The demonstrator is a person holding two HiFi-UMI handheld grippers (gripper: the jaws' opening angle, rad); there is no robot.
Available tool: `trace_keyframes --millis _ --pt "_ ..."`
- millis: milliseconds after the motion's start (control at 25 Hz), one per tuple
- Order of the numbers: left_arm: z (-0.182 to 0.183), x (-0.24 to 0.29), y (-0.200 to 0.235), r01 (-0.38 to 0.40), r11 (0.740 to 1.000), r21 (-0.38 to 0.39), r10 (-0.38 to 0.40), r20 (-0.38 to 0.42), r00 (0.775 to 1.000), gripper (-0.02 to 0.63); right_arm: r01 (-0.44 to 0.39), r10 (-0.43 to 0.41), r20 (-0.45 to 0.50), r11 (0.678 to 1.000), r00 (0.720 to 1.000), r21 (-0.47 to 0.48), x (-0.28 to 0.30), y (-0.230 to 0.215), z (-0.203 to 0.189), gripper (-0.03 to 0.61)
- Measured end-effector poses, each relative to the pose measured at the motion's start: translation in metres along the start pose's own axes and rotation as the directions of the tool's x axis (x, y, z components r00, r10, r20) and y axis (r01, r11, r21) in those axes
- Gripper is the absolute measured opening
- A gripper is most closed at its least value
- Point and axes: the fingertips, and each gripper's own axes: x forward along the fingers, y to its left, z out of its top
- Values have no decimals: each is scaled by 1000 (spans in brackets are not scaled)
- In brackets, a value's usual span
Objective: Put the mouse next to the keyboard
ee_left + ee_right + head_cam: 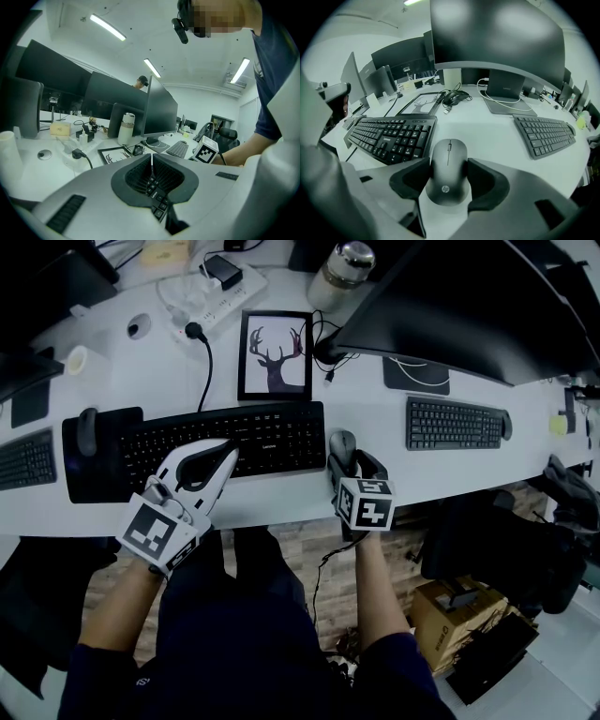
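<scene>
The right hand-held gripper (448, 177) clamps the mouse (448, 157) on the counter (487, 126) just beside the keyboard (391, 133). This looks like placement, so letting go comes next. The left hand-held gripper (151, 164) is pinched together, empty.

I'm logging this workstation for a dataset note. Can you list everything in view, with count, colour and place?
desk: one, white, across the view
centre keyboard: one, black, middle of the desk
right keyboard: one, black, right
left keyboard: one, black, far left edge
mouse: one, grey, just right of the centre keyboard
second mouse: one, dark, left of the centre keyboard
deer picture: one, black frame, behind the centre keyboard
power strip: one, white, back left
flask: one, metal, back centre
monitor: one, black, back right
cardboard box: one, brown, floor right
left tongs: white, shut, empty, over the centre keyboard
right tongs: shut on the mouse
</scene>
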Motion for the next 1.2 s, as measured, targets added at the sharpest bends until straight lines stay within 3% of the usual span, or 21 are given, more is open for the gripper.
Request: trace_keyframes --millis 1200 --pt "7 -12 -12 6 999 36 -5 -8 1000 38 18 -18 26 1000 1000 15 1 0 0 265"
